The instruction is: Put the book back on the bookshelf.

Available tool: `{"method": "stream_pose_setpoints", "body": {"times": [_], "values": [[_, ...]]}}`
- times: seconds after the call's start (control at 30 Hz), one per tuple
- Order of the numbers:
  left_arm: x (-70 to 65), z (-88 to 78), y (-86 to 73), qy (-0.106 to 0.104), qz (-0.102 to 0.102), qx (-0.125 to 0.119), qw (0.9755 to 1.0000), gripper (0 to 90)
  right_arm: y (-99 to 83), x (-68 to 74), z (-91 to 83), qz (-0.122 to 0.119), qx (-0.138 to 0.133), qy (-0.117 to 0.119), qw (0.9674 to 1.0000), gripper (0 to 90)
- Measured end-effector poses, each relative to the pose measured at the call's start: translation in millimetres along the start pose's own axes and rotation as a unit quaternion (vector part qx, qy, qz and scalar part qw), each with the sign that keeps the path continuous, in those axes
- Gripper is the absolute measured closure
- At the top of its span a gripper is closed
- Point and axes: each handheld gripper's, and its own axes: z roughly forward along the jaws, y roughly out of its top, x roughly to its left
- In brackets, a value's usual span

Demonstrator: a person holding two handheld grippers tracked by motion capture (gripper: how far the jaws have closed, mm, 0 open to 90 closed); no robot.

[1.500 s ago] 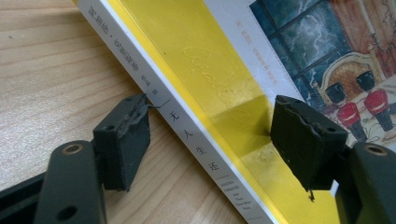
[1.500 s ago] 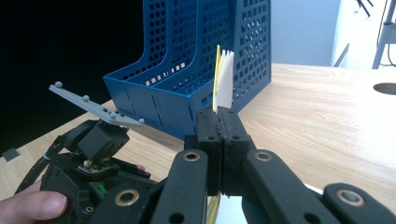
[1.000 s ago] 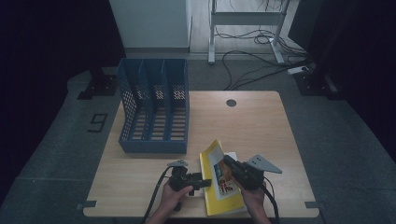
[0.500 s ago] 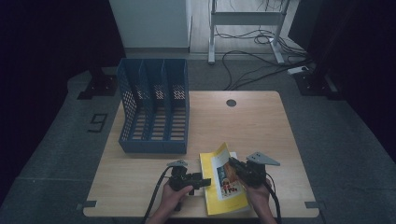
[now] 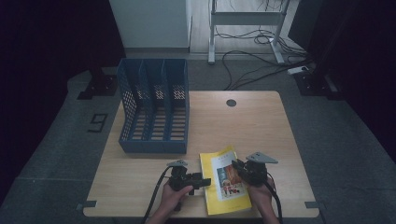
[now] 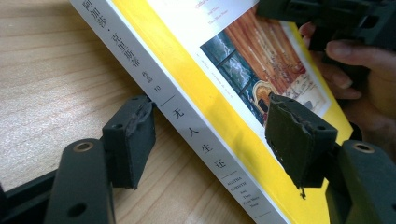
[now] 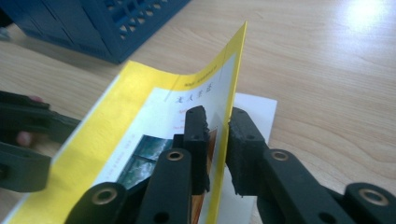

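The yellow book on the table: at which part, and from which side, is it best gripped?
Probably at the spine of the yellow book, from its left, where the left gripper straddles it: that edge is thick and stiff, while the front cover bends.

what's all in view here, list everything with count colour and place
book: 1, yellow cover with a picture, near edge of the table, front cover lifted
file rack: 1, blue, three slots, left part of the table
table: 1, light wood, middle of the floor
round cap: 1, dark, far edge of the table
cables: several, dark, floor behind the table
left gripper: 1, black, jaws either side of the book's spine
right gripper: 1, black, jaws just opening around the lifted cover
hands: 2, bottom edge of the high view
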Motion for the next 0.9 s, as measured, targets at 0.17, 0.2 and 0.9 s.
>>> {"method": "stream_pose_setpoints", "body": {"times": [0.17, 0.2, 0.9], "values": [[0.0, 0.0, 0.0, 0.000, 0.000, 0.000, 1.0000, 33.2, -3.1, -0.8, 4.1, -0.010, 0.012, -0.013, 0.9998, 74.2], [0.0, 0.0, 0.0, 0.000, 0.000, 0.000, 1.0000, 33.2, -3.5, -1.1, 4.6, -0.010, 0.015, -0.016, 0.9997, 73.5], [0.0, -0.3, 0.4, 0.006, 0.002, 0.002, 1.0000, 36.0, -11.6, -5.1, 19.9, -0.010, 0.064, -0.019, 0.9977, 48.1]]}}
